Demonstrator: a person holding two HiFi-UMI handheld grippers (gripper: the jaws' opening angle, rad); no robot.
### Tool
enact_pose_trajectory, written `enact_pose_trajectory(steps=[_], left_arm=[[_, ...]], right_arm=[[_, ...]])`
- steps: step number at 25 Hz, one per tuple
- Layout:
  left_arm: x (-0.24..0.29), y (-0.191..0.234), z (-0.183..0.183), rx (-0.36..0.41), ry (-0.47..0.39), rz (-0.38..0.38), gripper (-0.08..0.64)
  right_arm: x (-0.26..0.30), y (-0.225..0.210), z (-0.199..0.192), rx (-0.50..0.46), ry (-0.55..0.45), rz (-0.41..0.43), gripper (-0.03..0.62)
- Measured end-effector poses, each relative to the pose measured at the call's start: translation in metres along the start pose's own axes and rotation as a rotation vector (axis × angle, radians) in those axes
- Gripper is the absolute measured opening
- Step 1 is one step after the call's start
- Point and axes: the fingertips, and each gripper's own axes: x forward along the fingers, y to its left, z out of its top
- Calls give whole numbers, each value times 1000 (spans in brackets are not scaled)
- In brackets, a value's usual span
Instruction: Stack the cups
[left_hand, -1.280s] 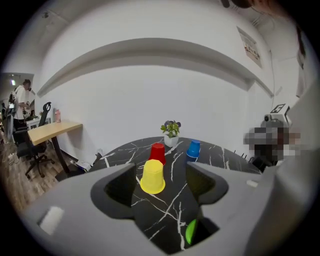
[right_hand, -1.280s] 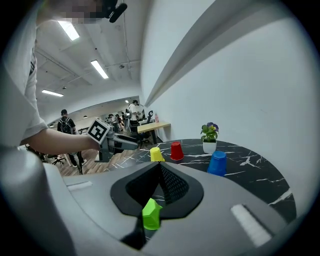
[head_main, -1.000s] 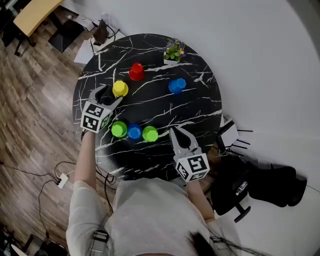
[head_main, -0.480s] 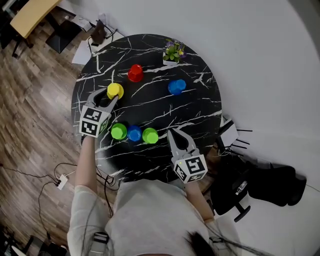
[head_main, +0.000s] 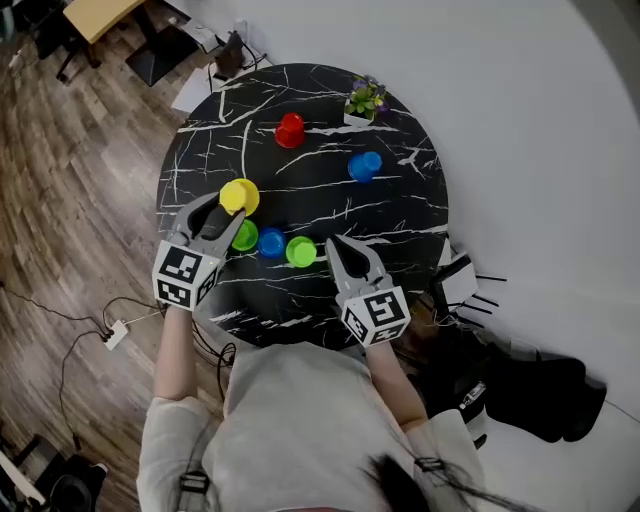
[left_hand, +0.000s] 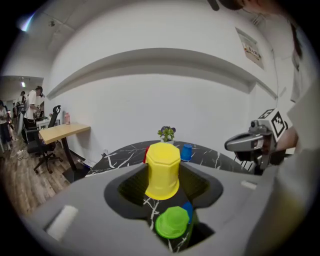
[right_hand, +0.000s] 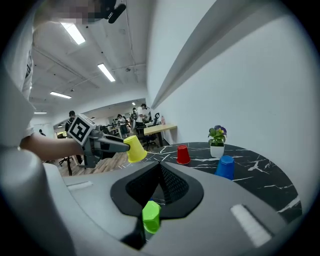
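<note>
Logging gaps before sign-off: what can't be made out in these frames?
Left gripper view: red cup, nearly all hidden behind yellow cup.
Left gripper view: near blue cup, mostly hidden behind green cup.
Head view: plant, too small for detail.

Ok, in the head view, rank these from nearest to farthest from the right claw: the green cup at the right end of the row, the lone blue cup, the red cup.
1. Green cup, just left of the right claw.
2. Lone blue cup, farther back, to the right.
3. Red cup, farthest back, left of centre.
</note>
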Motion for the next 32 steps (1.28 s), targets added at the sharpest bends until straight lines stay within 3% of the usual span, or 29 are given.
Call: enact_pose_trajectory(steps=[9,14,20,23,27,32], left_arm=[[-14,-61,-33,-29,62,20,242],[-9,-70,-54,-6,120,42,244],[-8,-71,-52,-10,106,59,262],[-12,-72,-46,-24,79,54,279],[-31,-70,-30,-54,-18,91,285],[-63,-69,-10,-42,-122,206,153]], right_arm=[[-19,9,-3,-23,-11,54,3],[-28,6,-4,-26,-13,59,3],[-35,0,-6,-26,-13,58,3],[-37,-4,-5,-25,-16,57,3],[-36,-20,5,-53,-27,43,3],[-24,-67,27,-111,-24,-11,5]])
